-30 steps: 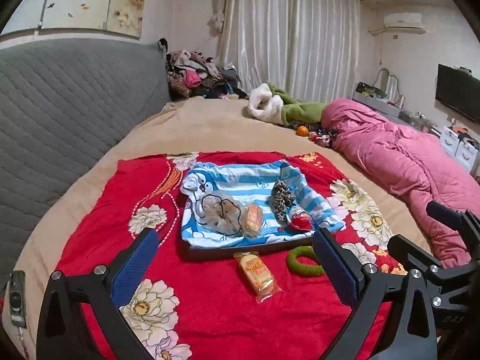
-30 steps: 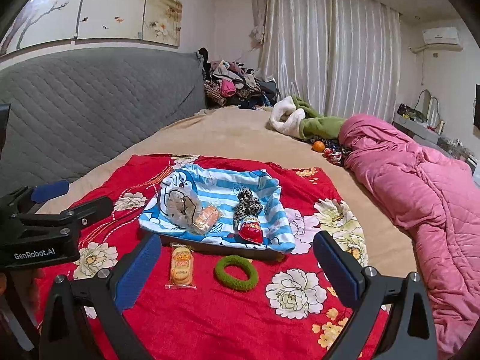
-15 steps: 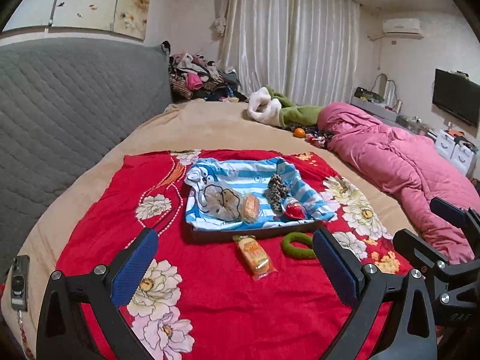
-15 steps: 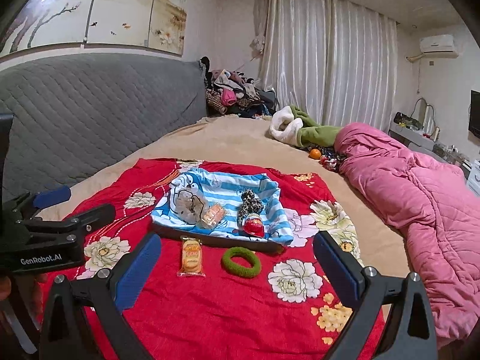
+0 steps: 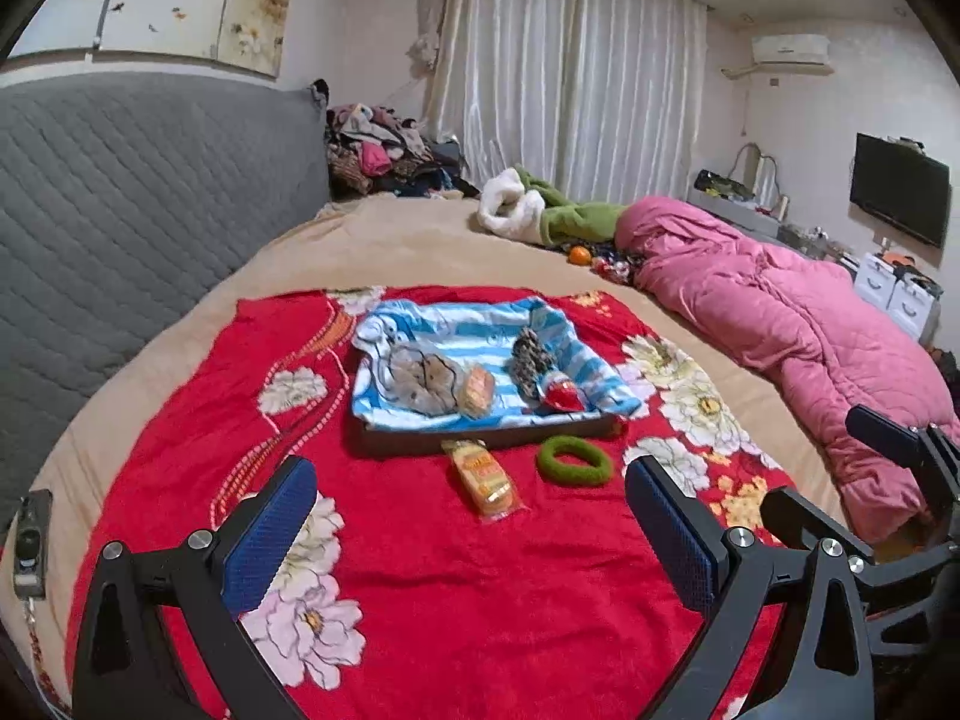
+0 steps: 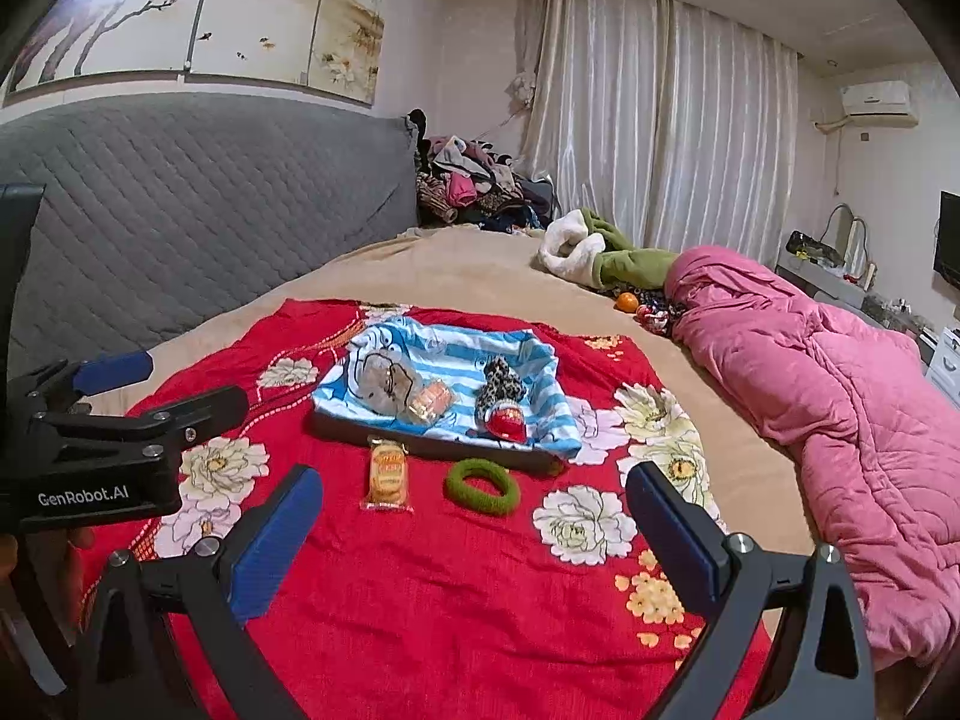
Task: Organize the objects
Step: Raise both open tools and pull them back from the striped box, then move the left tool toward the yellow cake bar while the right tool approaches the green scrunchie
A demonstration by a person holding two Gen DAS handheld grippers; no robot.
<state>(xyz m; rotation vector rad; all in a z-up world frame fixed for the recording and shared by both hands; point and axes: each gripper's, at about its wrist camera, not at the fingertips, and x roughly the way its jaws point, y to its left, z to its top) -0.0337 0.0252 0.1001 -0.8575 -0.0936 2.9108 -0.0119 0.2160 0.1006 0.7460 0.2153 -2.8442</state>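
A dark tray lined with a blue striped cloth (image 5: 456,336) (image 6: 462,342) sits on a red flowered blanket (image 5: 420,570). In it lie a grey furry thing (image 5: 420,381), a wrapped snack (image 5: 477,387), a leopard-print item (image 5: 531,357) and a red item (image 5: 561,399). In front of the tray lie a yellow snack packet (image 5: 483,477) (image 6: 389,474) and a green ring (image 5: 573,461) (image 6: 482,486). My left gripper (image 5: 471,534) is open and empty, short of the packet. My right gripper (image 6: 474,540) is open and empty, short of the ring.
A pink quilt (image 5: 798,324) lies along the right side of the bed. A grey padded headboard (image 5: 120,216) stands at the left. A white and green garment (image 5: 540,216) and an orange (image 5: 578,255) lie at the far end. A small device (image 5: 29,546) lies at the left edge.
Both grippers have drawn back and up from the tray, so the objects look smaller and farther away. Both stay open and empty. Nothing on the blanket has moved.
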